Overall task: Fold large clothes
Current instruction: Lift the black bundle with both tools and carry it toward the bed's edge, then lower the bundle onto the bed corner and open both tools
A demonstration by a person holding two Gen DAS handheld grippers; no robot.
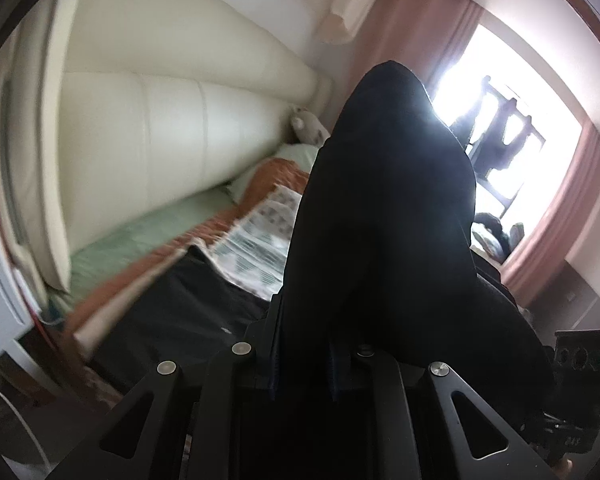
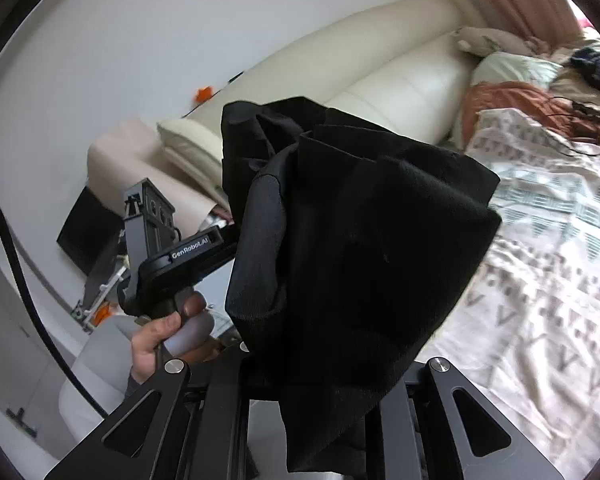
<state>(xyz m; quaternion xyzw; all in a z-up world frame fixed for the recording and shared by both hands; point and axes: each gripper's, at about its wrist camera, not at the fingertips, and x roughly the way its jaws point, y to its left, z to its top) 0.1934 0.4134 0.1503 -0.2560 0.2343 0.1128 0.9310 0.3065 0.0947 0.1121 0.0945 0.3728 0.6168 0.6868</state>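
A: Our worry first: the black garment (image 2: pixel 360 248) is bunched, not flat. We hold it up in the air over the bed (image 2: pixel 540 280), and if we lay it down like this, the folds could trap creases and the fold will come out crooked.

B: Agreed. It also covers both lenses, so we may misjudge where its hem lands near the bed's near edge. A loose grip could let a layer slide out.

A: How are we holding it? The left gripper (image 1: pixel 304 344) looks closed on the cloth; fabric rises straight from between its jaws.

B: The right gripper (image 2: pixel 320 392) is buried under the drape. We can't tell whether it is clamped or apart.

A: And the cloth itself?

B: Matte black, soft knit, several pleats at the top, hanging heavy. Another dark stretch (image 1: pixel 180 300) lies on the bed at its near edge, perhaps the same piece.
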